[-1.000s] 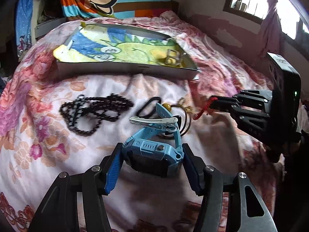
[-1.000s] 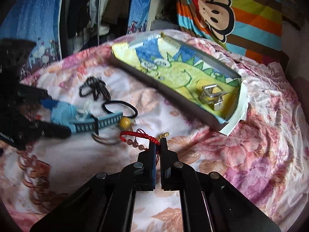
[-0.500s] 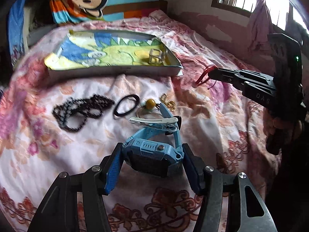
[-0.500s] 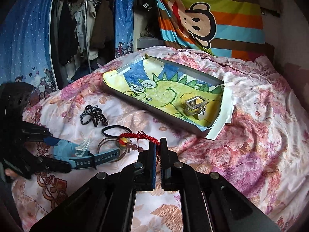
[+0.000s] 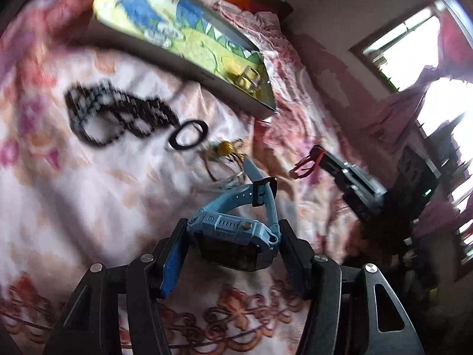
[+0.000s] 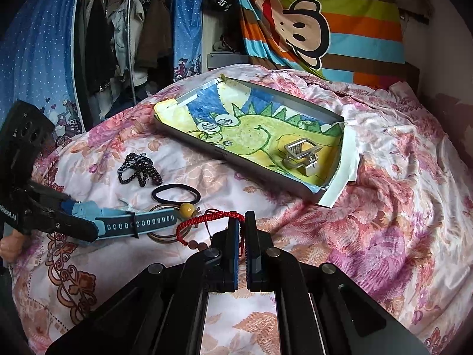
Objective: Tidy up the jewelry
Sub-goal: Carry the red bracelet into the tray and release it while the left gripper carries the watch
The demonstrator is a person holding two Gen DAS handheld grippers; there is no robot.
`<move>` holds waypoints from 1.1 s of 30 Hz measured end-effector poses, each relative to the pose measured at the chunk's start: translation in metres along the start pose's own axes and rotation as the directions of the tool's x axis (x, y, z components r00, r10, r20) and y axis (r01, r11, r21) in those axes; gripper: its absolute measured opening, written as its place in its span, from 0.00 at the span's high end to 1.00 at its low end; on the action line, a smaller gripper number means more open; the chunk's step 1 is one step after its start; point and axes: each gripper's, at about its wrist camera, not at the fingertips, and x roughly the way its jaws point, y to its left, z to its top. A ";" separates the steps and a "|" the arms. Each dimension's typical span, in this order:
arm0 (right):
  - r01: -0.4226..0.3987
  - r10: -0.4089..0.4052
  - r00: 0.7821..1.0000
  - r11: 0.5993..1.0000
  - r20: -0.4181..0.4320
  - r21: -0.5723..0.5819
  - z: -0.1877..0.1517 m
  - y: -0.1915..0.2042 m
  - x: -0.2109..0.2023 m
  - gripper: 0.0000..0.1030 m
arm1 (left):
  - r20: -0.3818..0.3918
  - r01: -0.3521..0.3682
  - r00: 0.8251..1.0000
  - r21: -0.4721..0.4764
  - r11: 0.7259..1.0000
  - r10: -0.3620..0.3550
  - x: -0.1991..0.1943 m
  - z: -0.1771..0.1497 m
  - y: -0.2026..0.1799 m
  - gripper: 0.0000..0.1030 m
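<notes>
The left gripper [image 5: 233,236] is clamped on the body of a blue watch [image 5: 236,230], its strap [image 6: 139,224] sticking out ahead above the flowered bedspread [image 5: 88,207]; the right gripper [image 6: 241,224] has its jaws pinched together on a red cord bracelet [image 6: 207,219], whose loop and small beads hang off to the left of the fingertips; beneath the strap tip lie thin brown rings with a yellow bead [image 6: 187,207], and what may be a pale hair clip, too blurred in the left wrist view to be sure; just beyond rests a black hair tie [image 6: 176,193], then a heap of black beads [image 6: 139,168]; farther back sits a shallow box [image 6: 189,140] lined with a green dinosaur drawing, a metal clip [image 6: 301,153] lying in its right end; behind it hang a striped monkey blanket [image 6: 310,20] and clothes in a wardrobe [image 6: 118,29]
</notes>
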 end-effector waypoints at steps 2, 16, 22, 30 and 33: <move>0.008 -0.008 1.000 1.000 0.003 -0.007 -0.001 0.003 0.001 0.97 | 0.022 -0.055 0.998 0.065 0.996 0.053 -0.003 0.000 -0.009 0.45; 0.052 -0.067 0.982 0.995 0.178 0.089 0.027 -0.007 0.011 0.97 | 0.398 -0.327 0.891 0.234 0.916 0.217 -0.027 0.021 -0.054 0.45; 0.063 -0.091 0.975 0.988 0.201 0.139 0.050 -0.012 0.045 0.97 | 0.501 -0.283 0.840 0.082 0.956 0.206 -0.035 0.080 -0.032 0.45; 0.128 -0.186 0.966 0.947 0.179 0.293 0.061 -0.041 0.095 0.97 | 0.524 -0.366 0.776 -0.079 0.927 0.351 -0.019 0.142 0.016 0.45; 0.147 -0.201 0.969 0.936 0.143 0.321 0.054 -0.047 0.109 0.96 | 0.486 -0.416 0.762 -0.139 0.899 0.428 -0.004 0.160 0.037 0.45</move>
